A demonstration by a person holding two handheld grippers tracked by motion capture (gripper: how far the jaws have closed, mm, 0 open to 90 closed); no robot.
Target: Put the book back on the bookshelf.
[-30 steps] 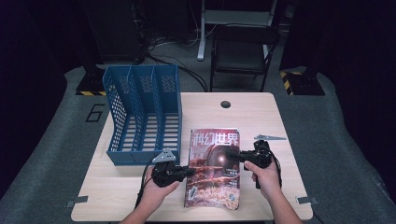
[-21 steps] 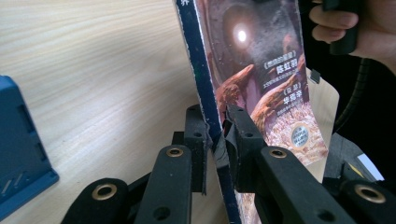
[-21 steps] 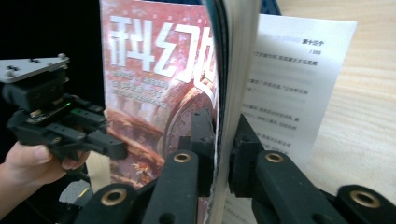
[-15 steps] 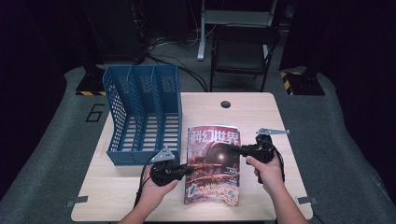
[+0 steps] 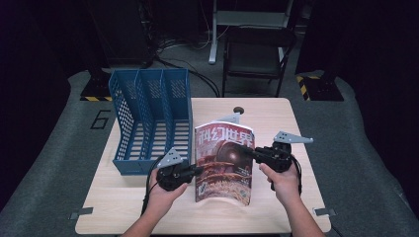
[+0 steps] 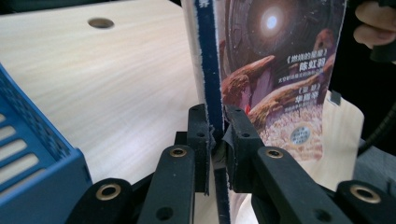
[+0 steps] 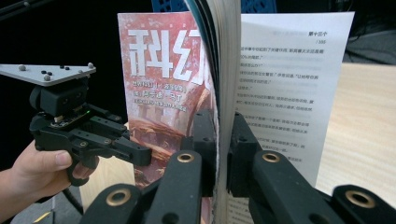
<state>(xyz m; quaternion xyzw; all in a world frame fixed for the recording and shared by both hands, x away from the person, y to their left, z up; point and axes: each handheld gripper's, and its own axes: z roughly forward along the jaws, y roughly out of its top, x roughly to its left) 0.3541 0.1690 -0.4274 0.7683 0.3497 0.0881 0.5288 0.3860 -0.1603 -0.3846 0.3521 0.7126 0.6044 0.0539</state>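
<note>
Wooden table (image 5: 276, 118), blue file rack (image 5: 148, 118)

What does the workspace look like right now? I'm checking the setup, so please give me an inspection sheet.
Surface: pale wooden table with a round hole near the far edge.
Job's things: magazine raised off the table; blue file rack to its left.
Clutter: nothing seen.
Grippers: left gripper shut on the spine edge; right gripper shut on the page edge.
Cables: one trails from each gripper.
Surroundings: dark chair beyond the table, grey floor.

High view: overhead, looking forward and down past the magazine (image 5: 225, 163); left gripper view: close at the magazine's spine edge; right gripper view: close at its opposite edge; all share it.
</note>
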